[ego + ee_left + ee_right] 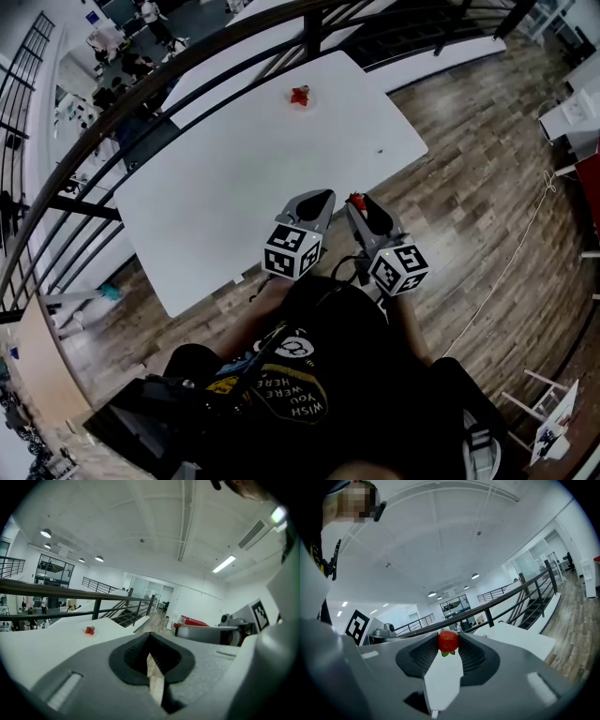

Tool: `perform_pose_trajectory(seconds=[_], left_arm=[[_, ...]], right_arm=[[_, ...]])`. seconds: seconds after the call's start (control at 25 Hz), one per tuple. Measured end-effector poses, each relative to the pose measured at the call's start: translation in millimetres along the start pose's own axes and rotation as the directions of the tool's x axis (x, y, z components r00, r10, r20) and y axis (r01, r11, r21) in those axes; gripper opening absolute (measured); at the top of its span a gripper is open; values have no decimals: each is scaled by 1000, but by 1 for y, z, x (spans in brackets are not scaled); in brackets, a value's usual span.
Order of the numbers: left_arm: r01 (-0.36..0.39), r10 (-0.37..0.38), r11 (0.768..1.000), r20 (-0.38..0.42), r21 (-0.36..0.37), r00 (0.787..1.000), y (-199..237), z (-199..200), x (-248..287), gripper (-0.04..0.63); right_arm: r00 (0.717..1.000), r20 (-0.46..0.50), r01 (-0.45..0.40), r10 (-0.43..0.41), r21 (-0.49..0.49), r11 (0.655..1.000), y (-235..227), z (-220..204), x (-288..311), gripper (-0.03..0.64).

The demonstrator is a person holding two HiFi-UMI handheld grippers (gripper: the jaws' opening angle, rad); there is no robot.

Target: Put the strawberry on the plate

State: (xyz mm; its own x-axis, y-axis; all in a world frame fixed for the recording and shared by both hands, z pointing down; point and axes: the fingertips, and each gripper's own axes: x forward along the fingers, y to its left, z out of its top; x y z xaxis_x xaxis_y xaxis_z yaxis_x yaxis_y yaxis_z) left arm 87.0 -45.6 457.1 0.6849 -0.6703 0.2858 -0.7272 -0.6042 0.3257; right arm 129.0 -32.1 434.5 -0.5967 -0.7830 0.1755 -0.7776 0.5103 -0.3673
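Note:
A red strawberry (pixel 448 641) sits pinched between the tips of my right gripper (pixel 448 645), which is shut on it; in the head view the strawberry (pixel 356 200) shows as a red spot at that gripper's (pixel 359 204) tip. My left gripper (pixel 320 199) is shut and holds nothing, its jaws (pixel 149 641) meeting. Both grippers hover side by side over the near edge of the white table (pixel 234 178), close to my body. The small plate (pixel 301 97) lies at the table's far side with something red on it; the left gripper view also shows the plate (pixel 89 631).
A dark metal railing (pixel 141 94) curves behind the table's far and left edges. Wood flooring (pixel 478 187) lies to the right. A small dark speck (pixel 380 151) marks the table near its right corner. White furniture (pixel 577 112) stands at the far right.

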Motion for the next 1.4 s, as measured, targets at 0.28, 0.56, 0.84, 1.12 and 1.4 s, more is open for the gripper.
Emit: perform_pose_trajectory(seconds=[0.28,0.56,0.84,1.12,1.4], left_arm=[[-1,1,1000,15,-8,1000,37,13,6,2],[-20,20,999,-1,-26,1000,63,11,3,2],[-48,48,998,8,-39,999,72,22,18,2],[-88,89,995,15,-47,996,75,38,46,2],[-144,145,988,21,-57,989,73,45,75,2]], right_arm=[[1000,-4,-3,3,-15,1000,-1,5,42,137],[1000,-8,-18,18,-4,1000,1,5,68,137],[998,-27,-48,48,-4,999,-12,15,83,137],[996,-53,-76,76,6,997,-42,28,96,137],[989,-65,-135,134,-4,991,-73,46,104,137]])
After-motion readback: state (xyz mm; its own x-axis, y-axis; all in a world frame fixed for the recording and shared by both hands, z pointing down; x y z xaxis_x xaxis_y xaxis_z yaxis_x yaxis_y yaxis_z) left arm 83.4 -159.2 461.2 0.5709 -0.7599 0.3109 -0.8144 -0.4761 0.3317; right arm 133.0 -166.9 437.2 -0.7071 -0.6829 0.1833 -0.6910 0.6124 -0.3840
